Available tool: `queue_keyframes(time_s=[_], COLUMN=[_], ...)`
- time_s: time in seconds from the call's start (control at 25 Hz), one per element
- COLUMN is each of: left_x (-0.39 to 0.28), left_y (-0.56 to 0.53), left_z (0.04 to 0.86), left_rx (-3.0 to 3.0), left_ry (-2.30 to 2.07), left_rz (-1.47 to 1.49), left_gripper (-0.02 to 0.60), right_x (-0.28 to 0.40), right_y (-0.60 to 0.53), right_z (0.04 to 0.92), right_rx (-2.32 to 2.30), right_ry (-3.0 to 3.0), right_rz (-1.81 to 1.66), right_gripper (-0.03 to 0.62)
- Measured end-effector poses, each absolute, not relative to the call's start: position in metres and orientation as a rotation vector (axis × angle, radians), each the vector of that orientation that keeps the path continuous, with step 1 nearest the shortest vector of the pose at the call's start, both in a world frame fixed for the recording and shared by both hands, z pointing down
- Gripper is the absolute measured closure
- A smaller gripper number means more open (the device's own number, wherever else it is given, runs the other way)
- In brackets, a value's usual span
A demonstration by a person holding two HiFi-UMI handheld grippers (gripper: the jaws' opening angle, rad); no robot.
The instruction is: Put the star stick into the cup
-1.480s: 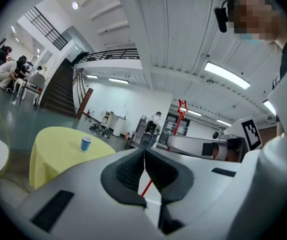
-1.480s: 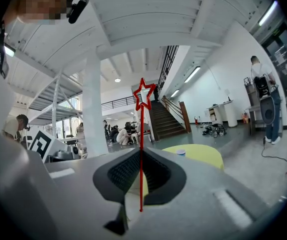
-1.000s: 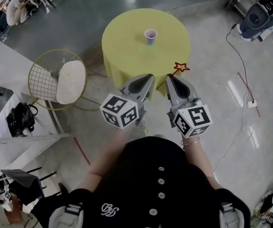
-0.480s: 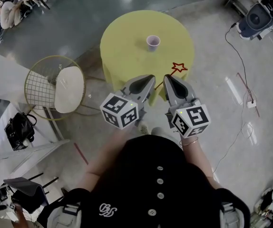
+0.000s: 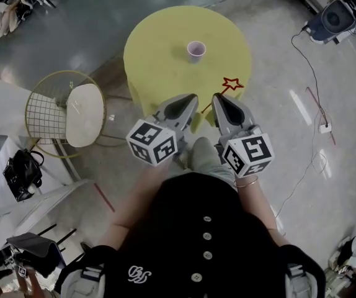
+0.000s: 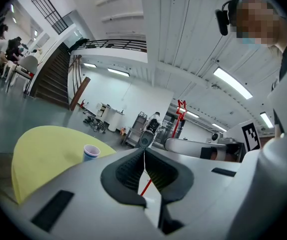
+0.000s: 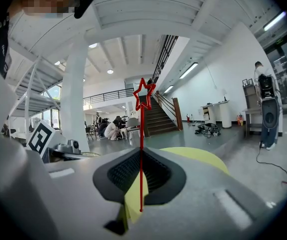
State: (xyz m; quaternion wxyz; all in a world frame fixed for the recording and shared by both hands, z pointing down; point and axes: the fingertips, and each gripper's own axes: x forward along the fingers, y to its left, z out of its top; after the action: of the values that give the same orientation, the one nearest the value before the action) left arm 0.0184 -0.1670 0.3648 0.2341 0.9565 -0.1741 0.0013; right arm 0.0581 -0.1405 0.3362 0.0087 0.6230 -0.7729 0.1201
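Observation:
A pale purple paper cup [image 5: 195, 49] stands upright near the middle of the round yellow table [image 5: 159, 42]. It also shows in the left gripper view as the cup [image 6: 90, 152]. My right gripper [image 5: 218, 99] is shut on the thin red star stick [image 5: 232, 83]. The stick stands upright between the shut jaws, its star [image 7: 143, 93] above them. The right gripper [image 7: 141, 152] hangs short of the table's near edge. My left gripper [image 5: 191, 98] is beside it, jaws shut with nothing between them [image 6: 144, 152]. The cup is well ahead of both.
A round wire chair with a white cushion [image 5: 82, 113] stands left of the table. A black bag [image 5: 22, 173] lies on the floor further left. Cables [image 5: 311, 95] run over the floor on the right, toward a machine [image 5: 338, 17] at the top right.
Both grippers have moved forward toward the table, side by side. The table and cup sit a little nearer. The star stick stays clamped in the right gripper.

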Motion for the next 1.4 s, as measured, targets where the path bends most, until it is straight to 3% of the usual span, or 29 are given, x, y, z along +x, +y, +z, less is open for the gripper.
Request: queue_keyframes(time_s=[0.76, 1.4], left_x=[0.080, 0.087], left_y=[-0.247, -0.310], left_z=[0.373, 0.411], left_rx=[2.563, 2.425], left_ry=[-0.658, -0.864], left_rz=[0.014, 0.055], left_gripper=[0.566, 0.566], right_x=[0.126, 0.150], right_y=[-0.233, -0.319], right_z=[0.338, 0.359], right_rx=[1.760, 1.590], right_ry=[-2.514, -2.626], right_rz=[0.421, 0.523], right_gripper=[0.588, 0.588])
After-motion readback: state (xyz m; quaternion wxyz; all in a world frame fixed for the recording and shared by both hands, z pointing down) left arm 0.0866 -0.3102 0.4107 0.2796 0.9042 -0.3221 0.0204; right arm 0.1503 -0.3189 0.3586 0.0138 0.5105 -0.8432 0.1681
